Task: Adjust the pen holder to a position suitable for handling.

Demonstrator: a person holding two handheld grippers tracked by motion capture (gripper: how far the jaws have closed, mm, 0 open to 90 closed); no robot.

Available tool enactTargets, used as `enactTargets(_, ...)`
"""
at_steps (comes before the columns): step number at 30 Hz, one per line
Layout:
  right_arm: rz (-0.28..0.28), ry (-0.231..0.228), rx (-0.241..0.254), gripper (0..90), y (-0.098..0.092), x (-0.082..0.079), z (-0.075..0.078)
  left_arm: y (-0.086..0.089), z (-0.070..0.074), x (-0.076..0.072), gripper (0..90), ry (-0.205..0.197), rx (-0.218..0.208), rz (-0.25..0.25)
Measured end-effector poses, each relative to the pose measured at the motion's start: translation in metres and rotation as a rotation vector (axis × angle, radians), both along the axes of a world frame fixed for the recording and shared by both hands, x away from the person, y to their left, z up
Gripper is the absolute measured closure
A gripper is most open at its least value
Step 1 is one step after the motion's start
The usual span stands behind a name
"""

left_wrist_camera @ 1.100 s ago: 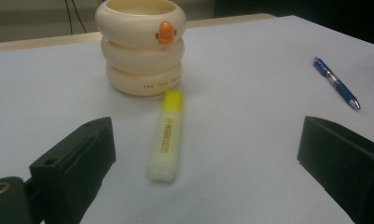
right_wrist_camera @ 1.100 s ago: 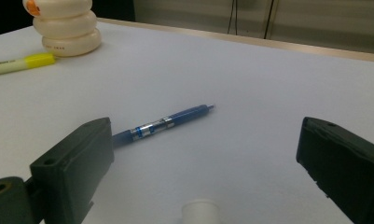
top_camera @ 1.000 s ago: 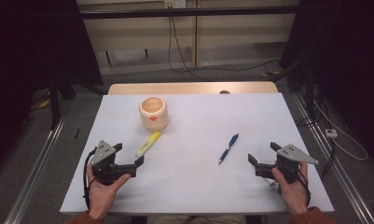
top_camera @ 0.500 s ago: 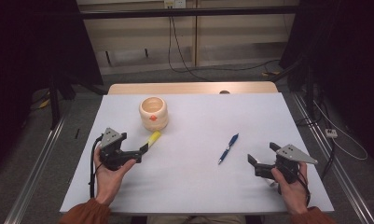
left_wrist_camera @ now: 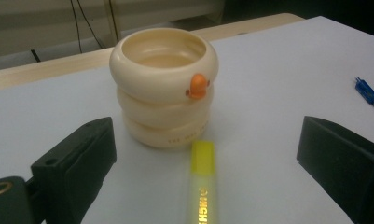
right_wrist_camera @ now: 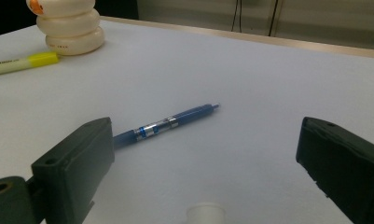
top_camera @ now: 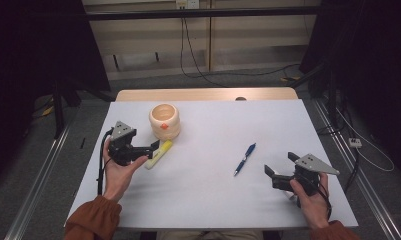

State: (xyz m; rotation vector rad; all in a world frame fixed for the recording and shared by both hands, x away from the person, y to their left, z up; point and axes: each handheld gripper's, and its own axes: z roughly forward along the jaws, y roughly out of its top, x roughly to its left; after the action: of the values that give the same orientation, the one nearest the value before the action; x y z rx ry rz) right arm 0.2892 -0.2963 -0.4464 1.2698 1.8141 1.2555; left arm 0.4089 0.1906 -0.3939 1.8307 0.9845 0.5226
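Observation:
A cream ring-shaped cup (top_camera: 164, 120) with an orange beak stands on the white table (top_camera: 213, 165), also seen close in the left gripper view as the cup (left_wrist_camera: 163, 84). A yellow highlighter (top_camera: 158, 153) lies just in front of it; in the left gripper view the highlighter (left_wrist_camera: 202, 186) lies between the wide-apart jaws. My left gripper (top_camera: 149, 151) is open, its tips over the highlighter. A blue pen (top_camera: 244, 159) lies right of centre. My right gripper (top_camera: 272, 177) is open near the front right, with the pen (right_wrist_camera: 166, 125) ahead of its jaws.
The wooden table edge (top_camera: 203, 94) runs along the back. Cables (top_camera: 198, 60) lie on the floor beyond. Metal rails (top_camera: 38, 175) flank the table on the left. A small white cap (right_wrist_camera: 203, 214) shows at the bottom of the right gripper view.
My left gripper has moved forward and right, from the front left of the table up to the highlighter near the cup. The right gripper has stayed put.

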Motion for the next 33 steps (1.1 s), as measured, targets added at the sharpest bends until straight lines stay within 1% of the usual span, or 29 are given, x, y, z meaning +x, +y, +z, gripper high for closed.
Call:
enactTargets(1, 0.001, 0.001, 0.0, 4.1, 0.001, 0.0, 0.0, 0.0, 0.002, 0.002, 4.8, -0.005, -0.01, 0.007)
enactTargets(3, 0.001, -0.002, -0.002, 4.1, 0.002, 0.0, 0.001, -0.001, 0.006, 0.007, 4.9, -0.016, -0.017, 0.017)
enactTargets(4, 0.002, -0.004, -0.007, 4.1, 0.002, 0.001, 0.001, -0.001, 0.006, 0.007, 5.3, -0.016, -0.017, 0.017)
enactTargets(5, 0.003, -0.002, -0.006, 4.1, 0.003, 0.001, 0.001, -0.001, 0.012, 0.013, 5.5, -0.031, -0.006, 0.02)
enactTargets(7, 0.003, -0.002, -0.007, 4.1, 0.004, 0.001, 0.001, -0.001, 0.013, 0.016, 5.6, -0.031, -0.007, 0.022)
enactTargets(10, 0.006, -0.005, -0.01, 4.1, 0.004, 0.0, 0.001, -0.003, 0.02, 0.027, 5.6, -0.031, 0.001, 0.025)
enactTargets(11, 0.007, -0.007, -0.01, 4.1, 0.004, 0.0, 0.001, -0.004, 0.021, 0.034, 6.2, -0.031, -0.009, 0.033)
enactTargets(12, 0.006, -0.007, -0.01, 4.1, 0.003, 0.0, 0.001, -0.004, 0.021, 0.034, 6.8, -0.031, -0.009, 0.033)
enactTargets(13, 0.006, -0.006, -0.01, 4.1, 0.003, 0.0, 0.001, -0.004, 0.022, 0.038, 6.8, -0.025, -0.007, 0.038)
enactTargets(14, 0.007, -0.007, -0.008, 4.1, 0.003, 0.0, 0.001, -0.004, 0.023, 0.046, 6.9, -0.016, -0.016, 0.052)
enactTargets(15, 0.004, -0.006, -0.006, 4.1, 0.002, 0.0, 0.001, -0.005, 0.023, 0.05, 7.0, -0.012, -0.016, 0.061)
enactTargets(16, 0.003, -0.006, -0.005, 4.1, 0.002, 0.0, 0.001, -0.005, 0.023, 0.05, 7.3, -0.012, -0.016, 0.061)
enactTargets(17, 0.001, -0.006, -0.005, 4.1, 0.002, 0.0, 0.001, -0.007, 0.024, 0.057, 7.4, -0.011, -0.012, 0.083)
enactTargets(18, 0.002, -0.006, -0.004, 4.1, 0.002, 0.0, 0.001, -0.007, 0.024, 0.057, 7.5, -0.011, -0.012, 0.083)
enactTargets(19, 0.004, -0.006, -0.005, 4.1, 0.002, 0.0, 0.001, -0.008, 0.024, 0.061, 8.6, -0.005, 0.002, 0.08)
enactTargets(20, 0.006, -0.006, -0.005, 4.1, 0.002, 0.0, 0.001, -0.01, 0.024, 0.065, 10.4, -0.005, 0.003, 0.082)
enactTargets(21, 0.008, -0.005, -0.006, 4.1, 0.002, 0.0, 0.001, -0.011, 0.023, 0.073, 11.6, 0.013, 0.014, 0.092)
enactTargets(22, 0.007, -0.007, -0.008, 4.1, 0.003, 0.0, 0.001, -0.011, 0.023, 0.073, 12.2, 0.013, 0.014, 0.092)
enactTargets(23, 0.008, -0.007, -0.007, 4.1, 0.003, 0.0, 0.001, -0.011, 0.021, 0.081, 12.4, 0.029, 0.016, 0.104)
enactTargets(24, 0.008, -0.007, -0.007, 4.1, 0.003, 0.0, 0.001, -0.011, 0.021, 0.081, 13.2, 0.029, 0.016, 0.104)
enactTargets(25, 0.008, -0.008, -0.009, 4.1, 0.003, 0.0, 0.001, -0.012, 0.02, 0.085, 14.9, 0.041, 0.012, 0.111)
enactTargets(26, 0.008, -0.008, -0.008, 4.1, 0.003, 0.0, 0.001, -0.011, 0.019, 0.092, 17.3, 0.058, 0.031, 0.111)
enactTargets(27, 0.008, -0.007, -0.007, 4.1, 0.003, 0.0, 0.002, -0.011, 0.019, 0.095, 19.7, 0.061, 0.035, 0.121)
enactTargets(28, 0.01, -0.008, -0.006, 4.1, 0.002, 0.0, 0.001, -0.011, 0.018, 0.098, 20.4, 0.063, 0.024, 0.134)
enactTargets(29, 0.011, -0.007, -0.006, 4.1, 0.002, 0.0, 0.001, -0.011, 0.018, 0.098, 21.8, 0.063, 0.024, 0.134)
enactTargets(30, 0.012, -0.004, -0.007, 4.1, 0.002, 0.0, 0.001, -0.01, 0.017, 0.102, 24.7, 0.074, 0.027, 0.133)
enactTargets(31, 0.012, -0.004, -0.007, 4.1, 0.002, 0.0, 0.001, -0.011, 0.016, 0.105, 24.7, 0.078, 0.022, 0.137)
enactTargets(33, 0.014, -0.006, -0.006, 4.1, 0.002, 0.0, 0.001, -0.012, 0.013, 0.11, 27.9, 0.085, 0.03, 0.147)
